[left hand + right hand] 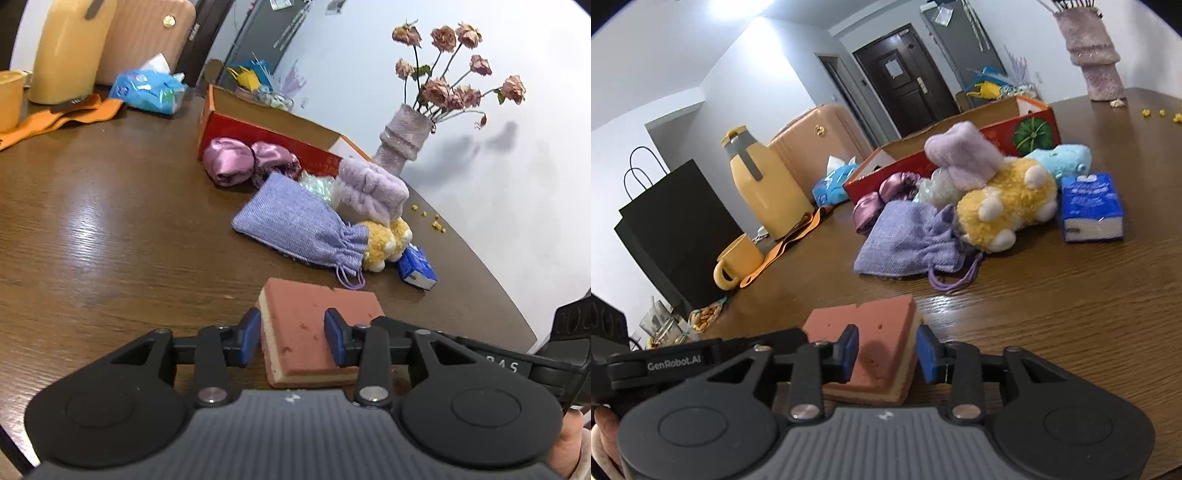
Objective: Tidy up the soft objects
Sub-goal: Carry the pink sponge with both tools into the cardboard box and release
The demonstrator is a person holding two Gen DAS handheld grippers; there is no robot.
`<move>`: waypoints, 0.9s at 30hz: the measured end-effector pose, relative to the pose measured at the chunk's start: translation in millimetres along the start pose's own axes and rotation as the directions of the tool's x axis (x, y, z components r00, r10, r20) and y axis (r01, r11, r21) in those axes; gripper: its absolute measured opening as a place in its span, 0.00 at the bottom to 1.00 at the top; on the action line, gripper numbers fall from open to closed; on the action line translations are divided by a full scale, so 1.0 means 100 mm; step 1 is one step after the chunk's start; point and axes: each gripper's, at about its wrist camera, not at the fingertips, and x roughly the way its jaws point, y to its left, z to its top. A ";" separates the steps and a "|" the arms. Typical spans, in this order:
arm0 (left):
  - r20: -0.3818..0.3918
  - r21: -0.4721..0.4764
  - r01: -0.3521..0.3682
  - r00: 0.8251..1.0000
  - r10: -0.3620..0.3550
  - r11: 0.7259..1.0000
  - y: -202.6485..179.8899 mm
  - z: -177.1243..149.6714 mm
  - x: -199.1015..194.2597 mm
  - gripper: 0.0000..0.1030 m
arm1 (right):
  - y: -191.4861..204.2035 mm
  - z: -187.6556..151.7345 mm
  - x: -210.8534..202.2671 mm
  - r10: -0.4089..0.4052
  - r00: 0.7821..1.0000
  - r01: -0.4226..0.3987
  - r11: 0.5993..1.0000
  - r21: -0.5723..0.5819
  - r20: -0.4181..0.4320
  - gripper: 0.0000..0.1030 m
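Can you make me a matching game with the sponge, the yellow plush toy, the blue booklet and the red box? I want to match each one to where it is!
Things:
1. sponge
2. yellow plush toy
3. blue booklet
4. red box

Places:
A. behind the pile of soft things, open on top
B. between the blue fingers
C. under a fluffy purple band
D. lying on the table beside the plush toy

Pairs: 1-B, 2-C, 3-D, 4-A

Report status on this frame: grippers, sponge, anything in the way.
Left gripper and right gripper both clamped on the pink sponge, which sits on the table. Red box beyond, open. Soft pile fronts it, purple pouch nearest.
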 end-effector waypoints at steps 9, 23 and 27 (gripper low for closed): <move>-0.010 -0.012 0.017 1.000 -0.017 1.000 0.02 -0.02 0.04 0.29 | -0.05 0.00 0.04 0.024 1.000 -0.024 0.999 0.034 0.001 0.30; 0.143 0.124 0.052 0.987 -0.070 0.991 -0.34 1.38 0.18 0.28 | 0.20 1.45 0.09 0.063 0.988 -0.043 0.989 -0.140 0.144 0.24; 0.155 0.142 -0.002 0.988 -0.020 0.990 -0.26 2.27 0.71 0.28 | 0.11 2.47 0.72 0.052 0.992 -0.034 0.988 -0.150 0.114 0.24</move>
